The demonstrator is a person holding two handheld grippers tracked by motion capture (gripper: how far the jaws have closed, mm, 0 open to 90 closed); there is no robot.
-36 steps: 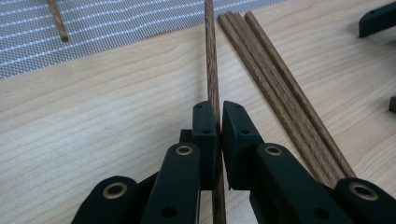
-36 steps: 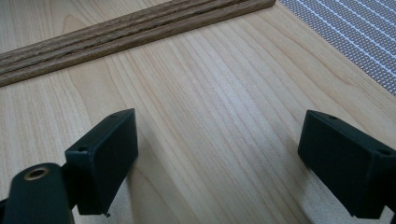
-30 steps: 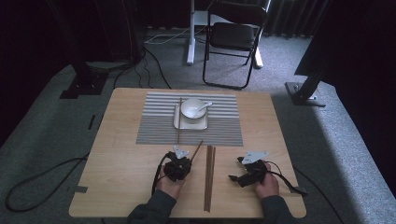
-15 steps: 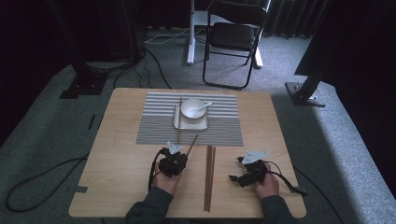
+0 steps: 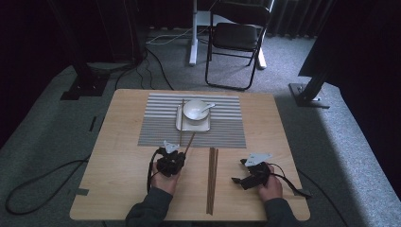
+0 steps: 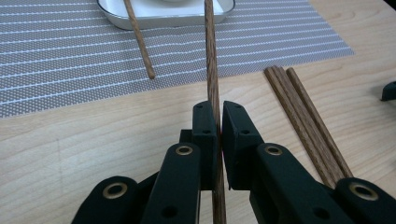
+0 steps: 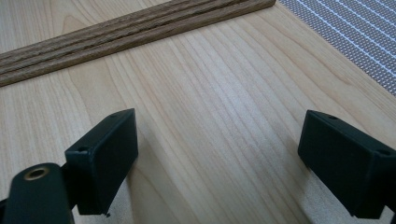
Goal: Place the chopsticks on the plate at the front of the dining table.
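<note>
Left gripper: the left gripper [image 5: 174, 156] sits in the lower middle of the high view, just below the striped mat's front edge; its jaws are clamped on a chopstick.
Held chopstick: the chopstick [image 6: 212, 79] runs up the centre of the left gripper view from between the jaws, its far end reaching over the tray's front rim; in the high view it slants up and to the right from the gripper onto the mat.
Second chopstick: another chopstick [image 6: 138, 39] lies at the upper left of the left gripper view, one end on the mat, the other resting on the tray.
Spare chopsticks: a bundle of chopsticks [image 5: 211, 177] lies on the bare table in the lower middle of the high view, between the two grippers, running straight up and down.
Right gripper: the right gripper [image 5: 249, 174] rests at the lower right of the high view; its jaws stand wide apart over bare wood and hold nothing.
Tray: a white tray [image 5: 180, 124] sits on the mat at the frame's centre.
Bowl: a white bowl [image 5: 195, 109] with a spoon [image 5: 208, 107] stands on the tray.
Mat: the striped mat [image 5: 227, 127] covers the table's far middle.
Table: a light wooden table [image 5: 118, 161].
</note>
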